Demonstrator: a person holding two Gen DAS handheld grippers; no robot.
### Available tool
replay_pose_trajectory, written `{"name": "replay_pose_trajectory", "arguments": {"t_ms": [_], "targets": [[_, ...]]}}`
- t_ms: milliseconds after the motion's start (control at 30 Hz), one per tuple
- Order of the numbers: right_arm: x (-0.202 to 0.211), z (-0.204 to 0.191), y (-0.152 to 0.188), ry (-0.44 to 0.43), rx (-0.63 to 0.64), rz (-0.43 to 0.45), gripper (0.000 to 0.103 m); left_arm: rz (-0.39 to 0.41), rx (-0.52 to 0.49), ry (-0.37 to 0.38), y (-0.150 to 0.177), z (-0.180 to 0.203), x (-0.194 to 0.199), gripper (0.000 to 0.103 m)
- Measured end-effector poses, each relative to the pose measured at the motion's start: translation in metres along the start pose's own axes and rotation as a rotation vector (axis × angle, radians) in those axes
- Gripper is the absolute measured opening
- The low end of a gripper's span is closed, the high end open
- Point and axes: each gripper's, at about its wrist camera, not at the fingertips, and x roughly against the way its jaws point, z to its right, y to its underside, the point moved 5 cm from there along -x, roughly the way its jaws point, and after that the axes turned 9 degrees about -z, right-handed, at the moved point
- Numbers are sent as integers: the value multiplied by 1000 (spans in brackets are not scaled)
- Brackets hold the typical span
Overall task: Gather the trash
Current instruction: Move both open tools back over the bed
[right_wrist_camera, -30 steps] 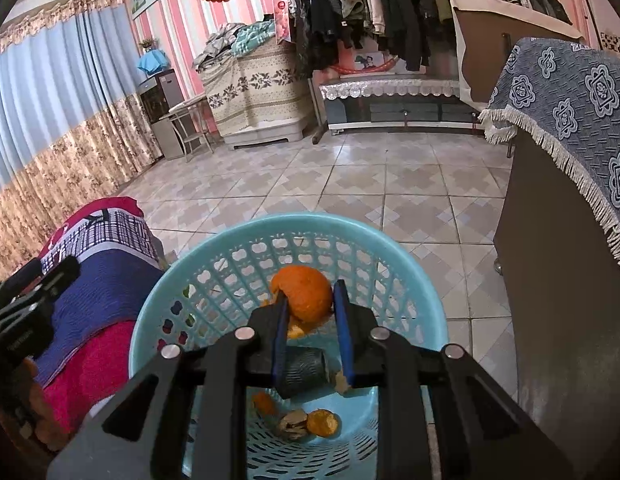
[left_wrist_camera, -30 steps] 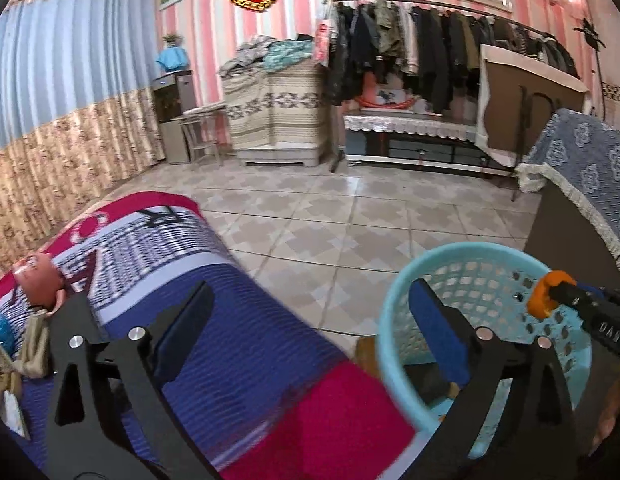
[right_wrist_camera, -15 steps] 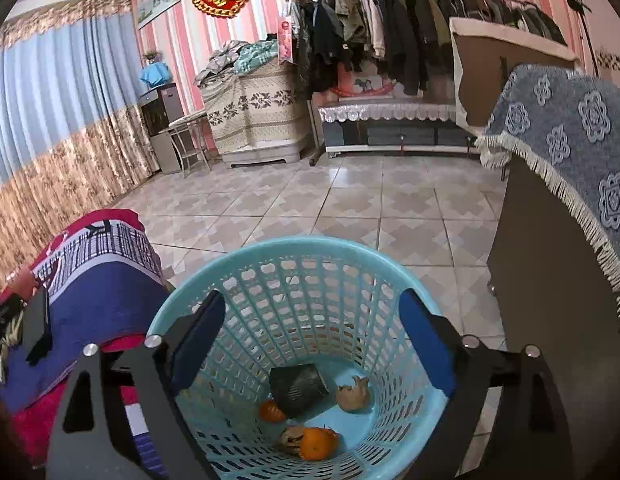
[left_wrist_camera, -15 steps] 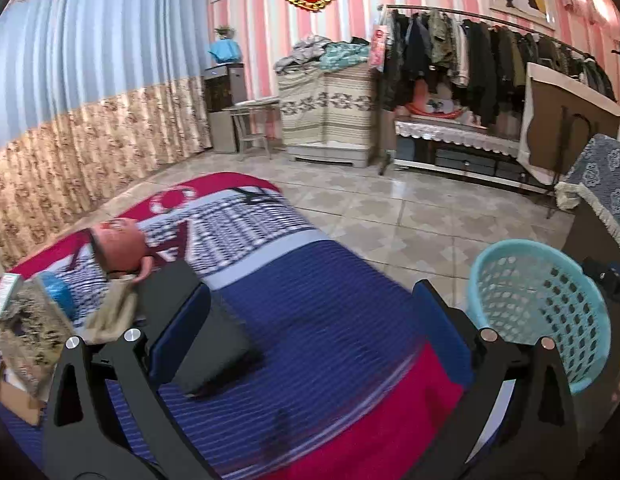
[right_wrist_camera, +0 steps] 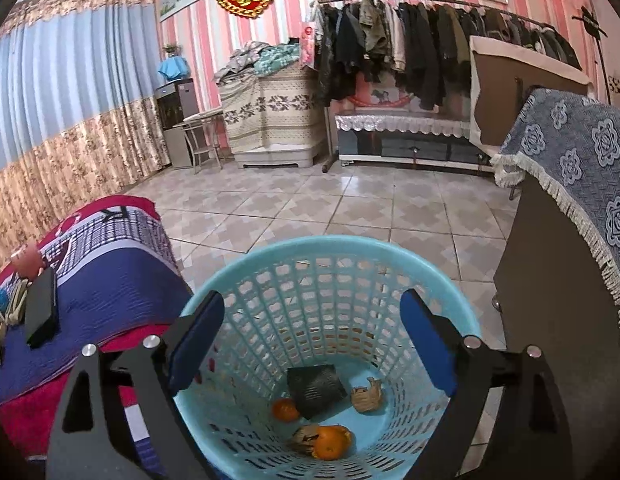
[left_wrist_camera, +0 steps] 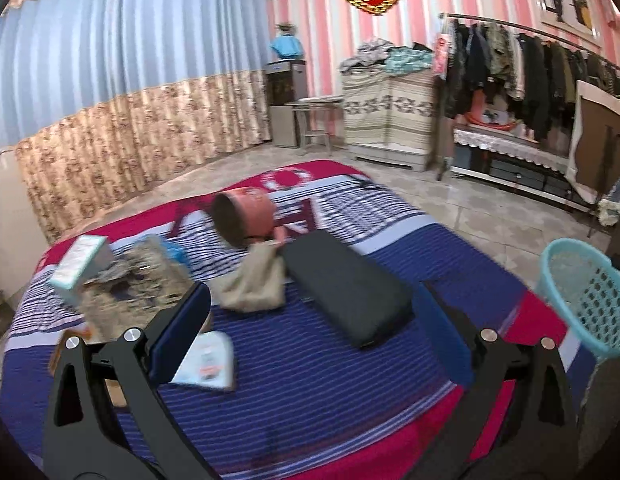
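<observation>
Several scraps already lie in the basket; more wait on the bed.
Orange peel [right_wrist_camera: 330, 442] sits in the blue basket [right_wrist_camera: 269, 256] under the right hand-held gripper [right_wrist_camera: 312, 340], wide open, empty. Left hand-held gripper [left_wrist_camera: 314, 328], also wide open and empty, faces the bed [left_wrist_camera: 310, 380]; next, I judge, close on the crumpled wrapper [left_wrist_camera: 253, 280] mid-bed.

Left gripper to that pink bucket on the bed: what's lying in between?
In the left wrist view, between the open left gripper and the tipped pink bucket: a crumpled beige cloth and a black case.
</observation>
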Motion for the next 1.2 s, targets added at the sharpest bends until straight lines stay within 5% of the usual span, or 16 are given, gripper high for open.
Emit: {"name": "replay_pose_trajectory", "arguments": {"t_ms": [600,1200], "targets": [[30,-113,24,-169,177,22,88,-53,131,-183,61,-155,25,97],[40,-319,87,-424,474,-107,88,-99,230,-230,87,-230,23,97]]}}
